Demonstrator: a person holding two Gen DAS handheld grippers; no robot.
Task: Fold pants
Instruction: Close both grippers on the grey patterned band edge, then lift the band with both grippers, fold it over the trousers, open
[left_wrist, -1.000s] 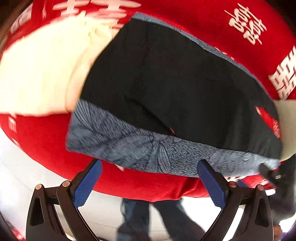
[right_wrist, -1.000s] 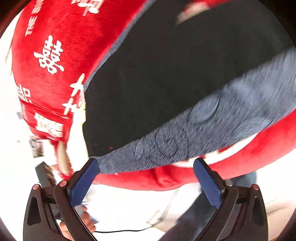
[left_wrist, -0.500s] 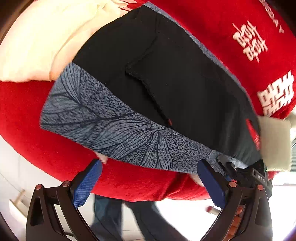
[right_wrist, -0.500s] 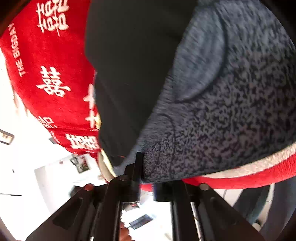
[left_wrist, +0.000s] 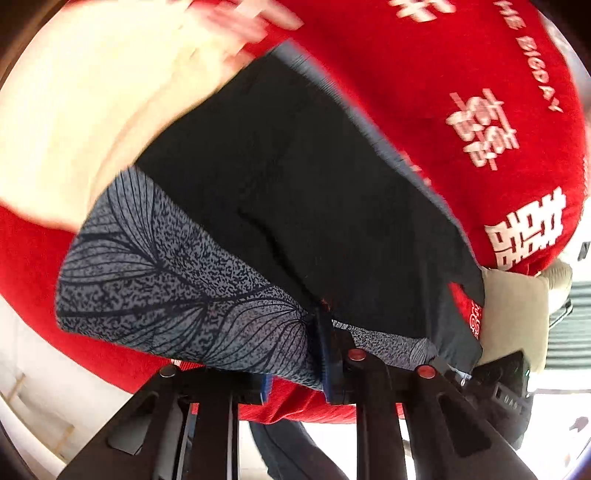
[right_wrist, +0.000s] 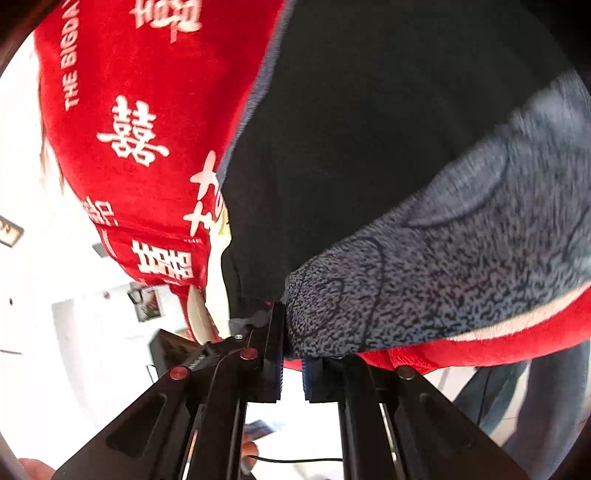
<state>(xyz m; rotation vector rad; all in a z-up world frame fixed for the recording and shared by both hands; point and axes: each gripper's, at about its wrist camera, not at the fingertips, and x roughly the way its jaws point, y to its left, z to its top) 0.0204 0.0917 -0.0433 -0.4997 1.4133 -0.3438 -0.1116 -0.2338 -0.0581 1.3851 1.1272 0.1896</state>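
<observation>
- The pants, black with a grey leaf-print band along the near edge, lie flat on a red blanket with white characters.
- A cream cloth lies on the blanket at the upper left of the left view, partly tucked under the far end of the pants.
- A beige pad sits at the right edge of the left view, just past the pants' corner and touching it.
- The blanket's near edge rolls over below the band; under it a person's dark trouser legs and a pale floor show.
- In the right view a bright room lies beyond the blanket's left edge, with a thin black cable on the floor and a fingertip low between the gripper arms.
- Left gripper: its jaws have just been closing and now pinch the printed band at the near edge; the right finger's blue pad presses the cloth, the other is hidden beneath it. It points steeply down at the hem.
- Right gripper: drawn narrow, nipping the band's corner where grey print meets black. It sits at a shallower tilt.
- Both frames are blurred, most at the edges.
</observation>
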